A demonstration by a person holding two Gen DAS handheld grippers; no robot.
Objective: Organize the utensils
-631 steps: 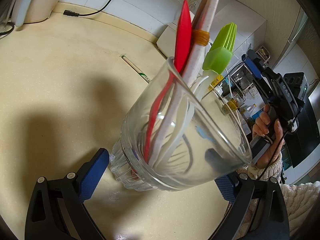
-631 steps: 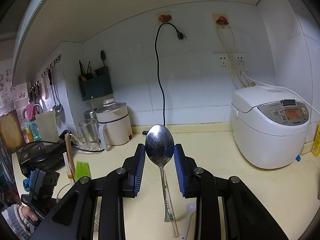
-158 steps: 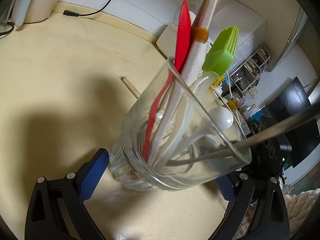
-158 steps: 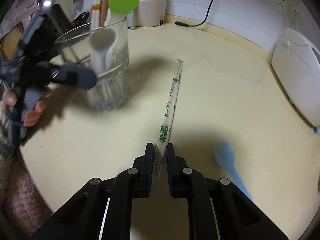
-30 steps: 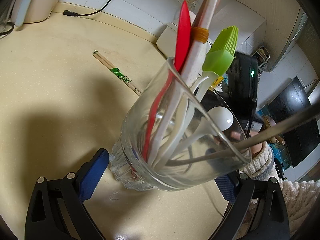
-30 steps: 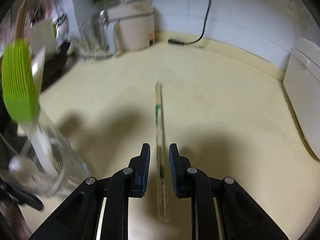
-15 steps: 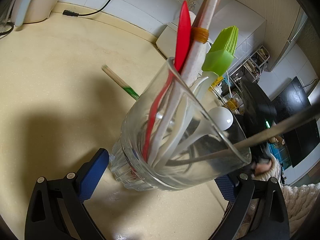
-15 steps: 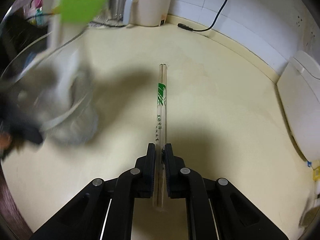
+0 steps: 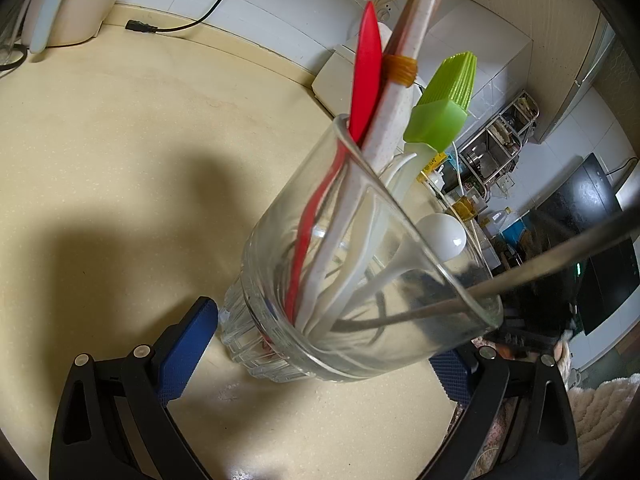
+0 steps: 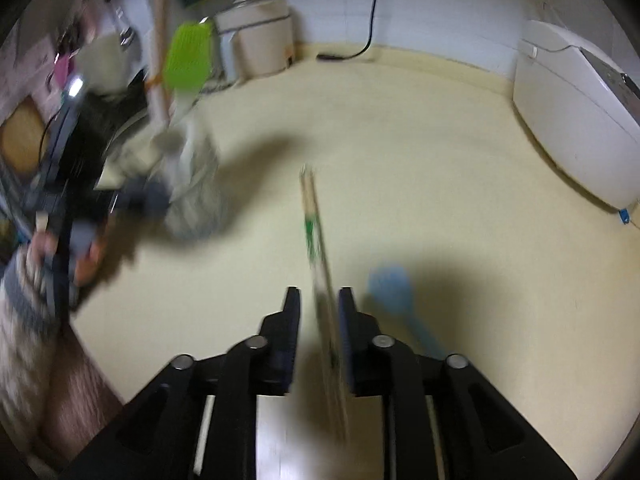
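My left gripper point(image 9: 320, 340) is shut on a clear glass cup point(image 9: 360, 280) standing on the cream counter. The cup holds a red spatula point(image 9: 366, 76), a speckled handle point(image 9: 400, 92), a green silicone brush point(image 9: 442, 104), a white spoon point(image 9: 440, 234) and a metal spoon point(image 9: 560, 258). In the blurred right wrist view my right gripper point(image 10: 319, 304) has its jaws parted, with the wrapped chopsticks point(image 10: 316, 240) loose between them, close to the right finger. The cup point(image 10: 192, 184) shows at the left. A blue plastic spoon point(image 10: 390, 286) lies on the counter to the right.
A white rice cooker point(image 10: 576, 120) stands at the right. A kettle point(image 10: 256, 40) and a black power cord point(image 10: 368, 12) are at the back wall. The counter's front edge point(image 10: 100, 368) runs along the lower left.
My right gripper swung and its jaws opened from tight on the chopsticks to parted. The chopsticks dropped out of the left wrist view. The left gripper and cup stayed still.
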